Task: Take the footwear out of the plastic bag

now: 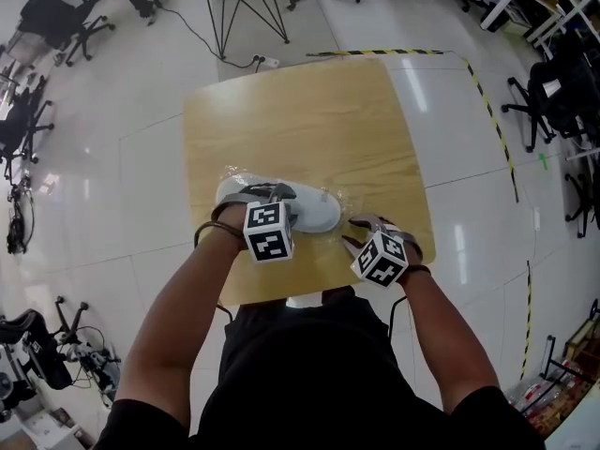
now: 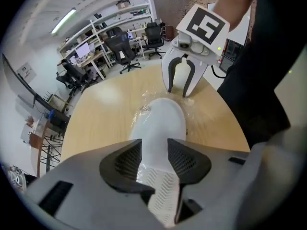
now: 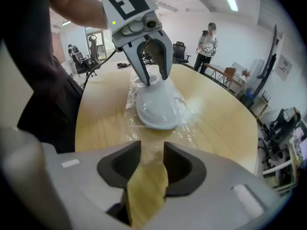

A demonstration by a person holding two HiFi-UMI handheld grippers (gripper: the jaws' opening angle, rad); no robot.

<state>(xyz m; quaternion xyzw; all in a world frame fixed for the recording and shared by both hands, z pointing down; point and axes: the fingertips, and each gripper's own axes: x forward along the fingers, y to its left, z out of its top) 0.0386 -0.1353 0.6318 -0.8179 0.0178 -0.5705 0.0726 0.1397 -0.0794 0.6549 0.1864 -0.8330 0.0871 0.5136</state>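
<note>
Wooden table (image 1: 309, 111), office floor around. Near the table's front edge: right gripper (image 3: 152, 150), jaws apart, bare tabletop between them. Toward the table's middle: white shoe (image 2: 160, 119) amid clear plastic bag (image 3: 192, 123); left gripper (image 2: 153, 150) jaws spread, straddling its heel.

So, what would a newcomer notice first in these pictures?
A white shoe in a clear plastic bag lies on the wooden table, near the person. The left gripper straddles one end with open jaws; the right gripper, also open, is at the other.
</note>
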